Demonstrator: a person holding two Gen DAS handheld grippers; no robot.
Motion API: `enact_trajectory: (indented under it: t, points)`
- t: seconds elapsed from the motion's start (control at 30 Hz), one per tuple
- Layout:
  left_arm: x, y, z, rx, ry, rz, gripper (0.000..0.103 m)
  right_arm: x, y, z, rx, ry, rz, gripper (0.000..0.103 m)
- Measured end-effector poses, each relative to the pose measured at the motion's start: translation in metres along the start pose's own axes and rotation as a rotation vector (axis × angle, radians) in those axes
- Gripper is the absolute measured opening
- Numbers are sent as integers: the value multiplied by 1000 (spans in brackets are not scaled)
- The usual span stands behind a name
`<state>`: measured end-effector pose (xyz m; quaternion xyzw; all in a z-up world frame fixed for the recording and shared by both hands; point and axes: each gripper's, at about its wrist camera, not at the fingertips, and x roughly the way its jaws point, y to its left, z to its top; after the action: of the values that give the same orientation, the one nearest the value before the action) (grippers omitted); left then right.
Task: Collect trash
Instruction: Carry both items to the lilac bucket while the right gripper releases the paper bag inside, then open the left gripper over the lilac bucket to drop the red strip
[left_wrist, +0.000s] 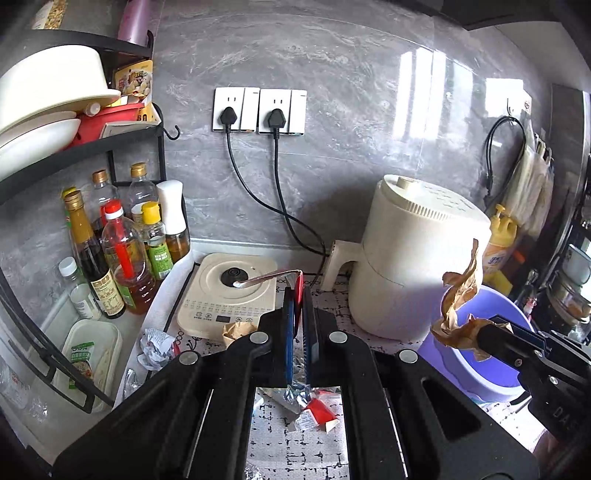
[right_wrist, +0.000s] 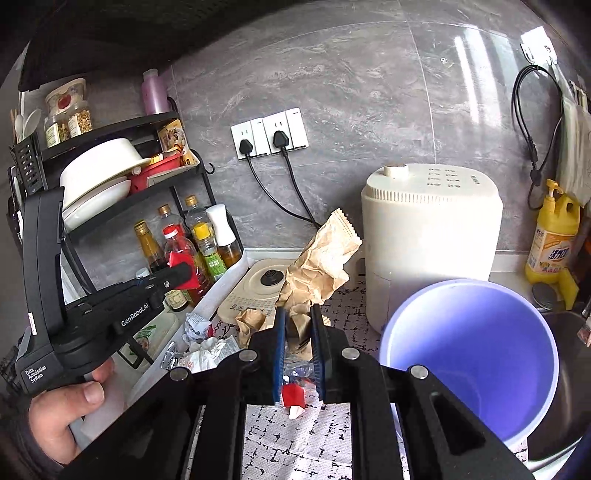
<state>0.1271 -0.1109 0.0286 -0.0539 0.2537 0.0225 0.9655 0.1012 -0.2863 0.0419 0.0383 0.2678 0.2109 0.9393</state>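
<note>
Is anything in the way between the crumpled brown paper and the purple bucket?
Nothing visible. The right gripper holds the brown paper up beside the purple bucket, whose open top looks clear.

The cream plastic air fryer (right_wrist: 430, 236) stands far on the desk (right_wrist: 295, 443); the lilac plastic bucket (right_wrist: 476, 354) sits near-right, crumpled wrappers (right_wrist: 201, 345) seemingly left.

Cream air fryer (right_wrist: 430, 236) beside induction hob (left_wrist: 229, 291), sauce bottles (left_wrist: 118, 254) under dish rack (left_wrist: 85, 147).
</note>
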Motion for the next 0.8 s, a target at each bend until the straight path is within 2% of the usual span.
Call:
enact_trajectory:
  t: [0.23, 0.4, 0.47, 0.5, 0.53, 0.57, 0.7, 0.8]
  points:
    - [9, -43, 1, 49, 9, -103, 5, -25, -39, -4, 68, -25, -122, 14]
    - [12, -63, -1, 81, 18, -142, 5, -33, -61, -9, 111, -36, -176, 14]
    - [12, -67, -1, 87, 20, -149, 5, -32, -65, -11, 110, -29, -177, 21]
    - [12, -69, -1, 89, 19, -152, 5, -33, -68, -12, 118, -30, -194, 31]
    - [13, -69, 0, 90, 18, -153, 5, -34, -70, -13, 130, -34, -207, 54]
    - [13, -70, 0, 89, 18, -155, 5, -37, -72, -14, 138, -46, -216, 62]
    - [14, -72, 2, 77, 9, -168, 5, -40, -78, -14, 162, -52, -230, 63]
    - [17, -78, 1, 78, 14, -195, 5, -48, -85, -17, 194, -61, -249, 71]
